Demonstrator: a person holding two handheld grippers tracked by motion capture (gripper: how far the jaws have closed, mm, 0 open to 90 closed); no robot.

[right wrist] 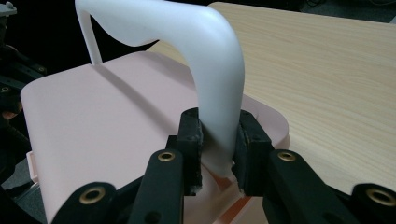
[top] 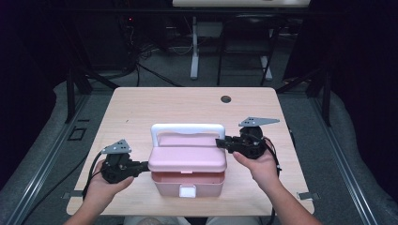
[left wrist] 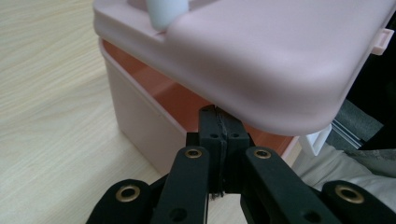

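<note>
One wooden table point(top: 141, 105) under box point(top: 187, 180)

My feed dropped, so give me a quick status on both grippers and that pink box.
Right gripper clamped on white handle. Left gripper shut, empty, tips under raised lid. Pink box ajar on table. Nothing in the way.

Cut off by the top edge in the left gripper view: pale pink plastic box lid point(left wrist: 261, 60) and white handle stub point(left wrist: 166, 11). Hidden under that raised lid: most of the box interior point(left wrist: 182, 100). Cropped at the bottom of the high view: both forearms. Hidden between the right gripper point(right wrist: 219, 154) pads: foot of the white curved plastic handle point(right wrist: 210, 60).
</note>
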